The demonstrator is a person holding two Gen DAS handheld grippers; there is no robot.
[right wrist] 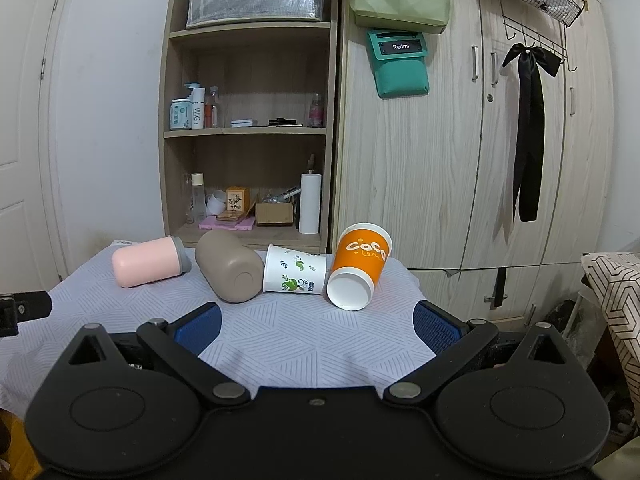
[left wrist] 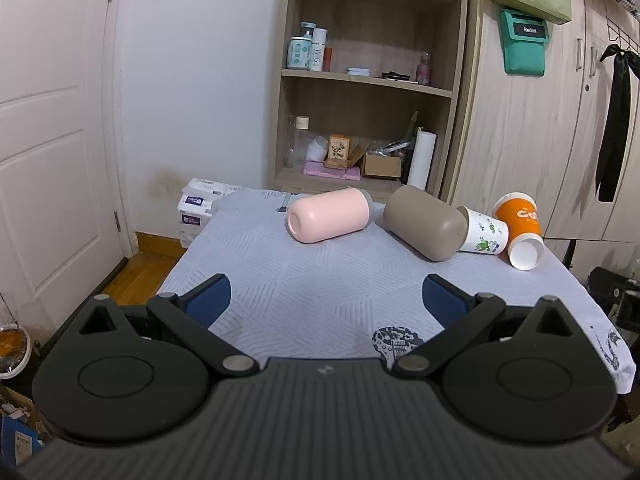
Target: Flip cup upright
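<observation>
Several cups lie on their sides at the far end of a table with a pale patterned cloth [left wrist: 304,296] [right wrist: 304,340]. From left to right: a pink cup [left wrist: 328,216] [right wrist: 146,266], a taupe cup [left wrist: 426,222] [right wrist: 228,270], a white paper cup with green print [left wrist: 484,234] [right wrist: 296,274], and an orange paper cup [left wrist: 520,228] [right wrist: 358,266] whose white base faces me. My left gripper [left wrist: 326,300] is open and empty, short of the pink and taupe cups. My right gripper [right wrist: 316,326] is open and empty, just short of the white and orange cups.
A wooden shelf unit [left wrist: 368,76] [right wrist: 248,128] with bottles and boxes stands behind the table. Wardrobe doors [right wrist: 460,160] are to the right, a white door [left wrist: 48,140] to the left. A white pack [left wrist: 196,208] sits on the floor by the table's far left corner.
</observation>
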